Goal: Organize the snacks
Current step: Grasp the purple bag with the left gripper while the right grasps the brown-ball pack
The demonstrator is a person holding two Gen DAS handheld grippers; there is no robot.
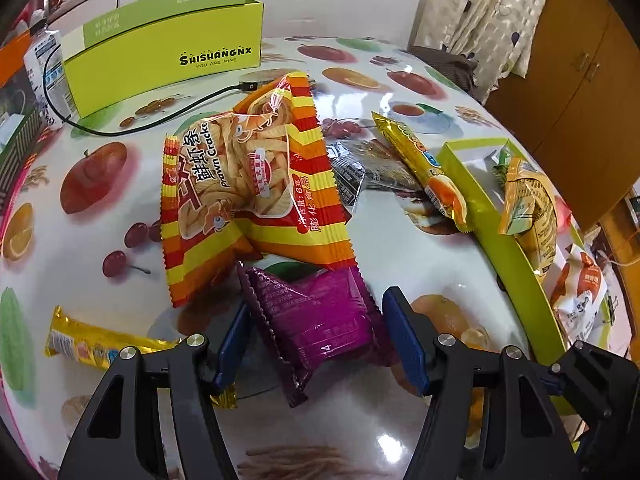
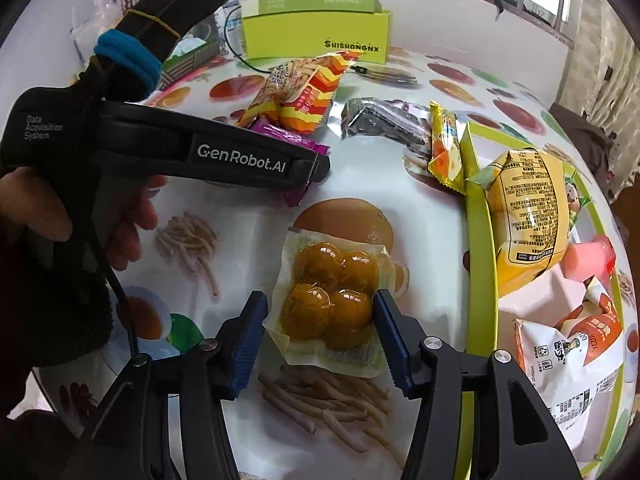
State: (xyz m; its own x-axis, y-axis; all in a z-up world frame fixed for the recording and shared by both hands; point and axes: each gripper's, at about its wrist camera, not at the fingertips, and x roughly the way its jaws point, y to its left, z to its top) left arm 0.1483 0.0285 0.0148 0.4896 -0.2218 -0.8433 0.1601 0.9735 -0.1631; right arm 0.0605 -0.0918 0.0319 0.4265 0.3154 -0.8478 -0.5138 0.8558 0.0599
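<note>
A: Snacks are seen scattered over the fruit-printed desk [image 1: 400, 240]. Nearest the left gripper [image 1: 316, 340], a purple packet [image 1: 320, 316] is framed between the blue jaws, which are spread wider than the packet; no pad is seen pressing on it.

B: And the long axis?

A: It is laid slantwise across the gap, one crimped end toward the camera and the other tucked under the striped prawn cracker bag [image 1: 248, 184]. By the right gripper [image 2: 320, 340], a clear pouch of yolk-coloured balls [image 2: 332, 300] is straddled. The right pad is seen at the pouch's edge, the left pad stands apart from it, so the jaws are judged parted, with nothing clamped.

B: Which hand is nearer the tray?

A: The right one. The green tray [image 2: 480, 248] lies just to that gripper's right, with a yellow bag [image 2: 528, 216] already in it. Farther off, a yellow bar [image 1: 424, 164] is propped on the tray's rim beside a dark packet [image 1: 352, 172]. Farthest, a green box [image 1: 160, 56] is stood at the desk's back edge.
</note>
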